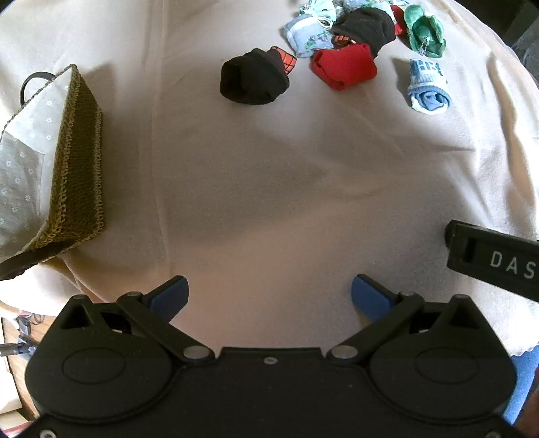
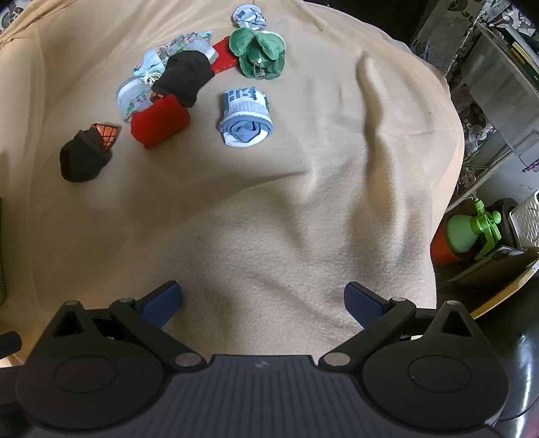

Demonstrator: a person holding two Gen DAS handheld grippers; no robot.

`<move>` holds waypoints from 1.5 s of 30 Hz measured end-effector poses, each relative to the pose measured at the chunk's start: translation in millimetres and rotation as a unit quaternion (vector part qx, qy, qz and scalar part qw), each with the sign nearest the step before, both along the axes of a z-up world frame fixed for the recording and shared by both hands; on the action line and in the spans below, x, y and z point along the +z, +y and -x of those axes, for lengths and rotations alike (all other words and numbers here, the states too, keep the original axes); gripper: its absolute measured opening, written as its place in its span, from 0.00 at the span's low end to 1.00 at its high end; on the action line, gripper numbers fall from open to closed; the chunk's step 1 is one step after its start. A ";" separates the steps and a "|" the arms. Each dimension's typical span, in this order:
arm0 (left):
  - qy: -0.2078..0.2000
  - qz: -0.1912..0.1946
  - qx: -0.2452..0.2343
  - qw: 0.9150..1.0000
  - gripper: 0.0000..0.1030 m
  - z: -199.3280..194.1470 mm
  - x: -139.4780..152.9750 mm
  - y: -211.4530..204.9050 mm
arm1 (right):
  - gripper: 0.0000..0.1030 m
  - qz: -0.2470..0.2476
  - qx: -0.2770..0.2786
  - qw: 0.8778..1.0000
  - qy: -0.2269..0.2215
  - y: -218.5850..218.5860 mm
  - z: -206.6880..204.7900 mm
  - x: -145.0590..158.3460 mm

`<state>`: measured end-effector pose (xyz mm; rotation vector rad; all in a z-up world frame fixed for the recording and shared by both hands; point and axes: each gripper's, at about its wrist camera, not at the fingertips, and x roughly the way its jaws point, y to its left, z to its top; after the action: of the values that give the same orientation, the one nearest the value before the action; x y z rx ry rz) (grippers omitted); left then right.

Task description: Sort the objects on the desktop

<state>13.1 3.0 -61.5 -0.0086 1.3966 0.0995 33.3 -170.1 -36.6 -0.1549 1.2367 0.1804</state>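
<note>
Rolled socks lie in a cluster on a beige blanket (image 1: 269, 188) at the far side. A black roll with an orange grid patch (image 1: 254, 77) (image 2: 86, 155) sits apart, nearest the basket. Beyond it lie a red roll (image 1: 343, 65) (image 2: 158, 121), a blue-and-white roll (image 1: 427, 87) (image 2: 246, 118), a second black roll (image 1: 367, 27) (image 2: 183, 77) and a green plush piece (image 1: 424, 30) (image 2: 257, 52). My left gripper (image 1: 269, 296) is open over bare blanket, well short of the socks. My right gripper (image 2: 262, 300) is open too, nothing between its blue pads (image 2: 362, 301).
An olive knitted basket (image 1: 77, 161) with a pale dotted lining stands at the left. The right gripper's black body (image 1: 495, 259) juts in at the left view's right edge. Off the blanket's right edge are a green hand fan (image 2: 471, 232) and storage boxes (image 2: 495, 77).
</note>
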 end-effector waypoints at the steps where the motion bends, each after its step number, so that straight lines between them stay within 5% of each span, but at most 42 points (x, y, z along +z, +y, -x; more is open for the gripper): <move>1: 0.000 0.001 0.001 1.000 0.97 0.2 -0.2 0.6 | 0.99 -0.001 0.000 1.000 0.000 0.1 -0.4 0.0; 45: -0.008 -0.015 -0.003 1.000 0.97 1.0 -1.4 -4.2 | 0.99 -0.024 0.007 1.000 0.013 -3.6 -3.9 -4.9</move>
<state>12.1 -1.2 -62.9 0.0206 1.3792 0.1152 37.2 -173.8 -41.5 -0.1205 1.2563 0.2254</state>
